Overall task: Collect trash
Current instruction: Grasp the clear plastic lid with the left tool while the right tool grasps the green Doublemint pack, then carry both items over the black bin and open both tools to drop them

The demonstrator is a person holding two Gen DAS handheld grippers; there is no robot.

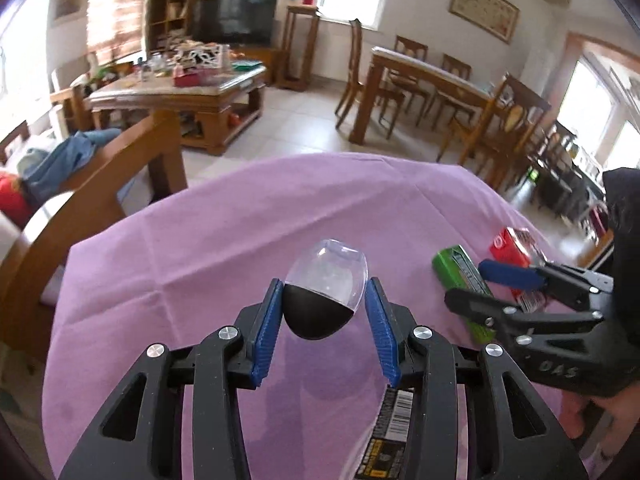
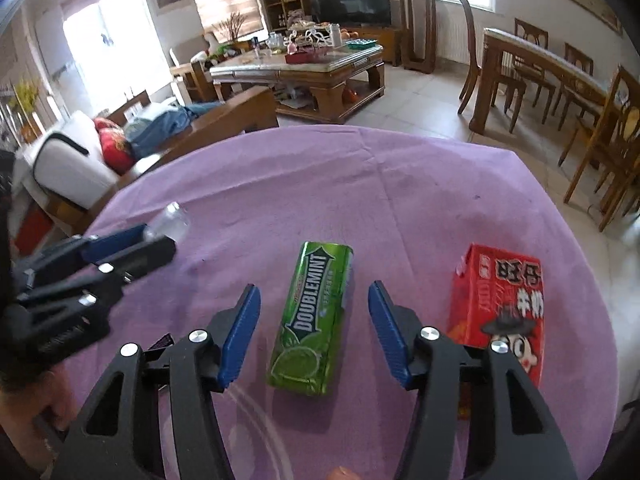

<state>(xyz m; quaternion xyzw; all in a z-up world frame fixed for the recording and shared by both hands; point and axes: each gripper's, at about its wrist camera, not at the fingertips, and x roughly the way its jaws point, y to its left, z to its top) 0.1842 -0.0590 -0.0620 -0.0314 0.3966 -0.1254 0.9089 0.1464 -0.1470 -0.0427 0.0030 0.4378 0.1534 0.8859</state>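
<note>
My left gripper (image 1: 325, 300) is shut on a small capsule (image 1: 325, 294) with a clear top and a black bottom, held above the purple tablecloth (image 1: 200, 260). The capsule also shows in the right wrist view (image 2: 170, 220), at the left gripper's tips (image 2: 158, 240). My right gripper (image 2: 314, 312) is open, its blue pads either side of a green Doublemint gum pack (image 2: 312, 320) lying on the cloth. A red milk carton (image 2: 500, 312) lies to its right. In the left wrist view the right gripper (image 1: 472, 284) reaches over the gum pack (image 1: 460, 276) and carton (image 1: 514, 246).
A clear wrapper with a barcode label (image 1: 394, 428) lies under my left gripper. A wooden sofa arm (image 1: 100, 184) stands beyond the table's left edge. A coffee table (image 2: 300, 76) and a dining table with chairs (image 2: 552, 76) stand farther off.
</note>
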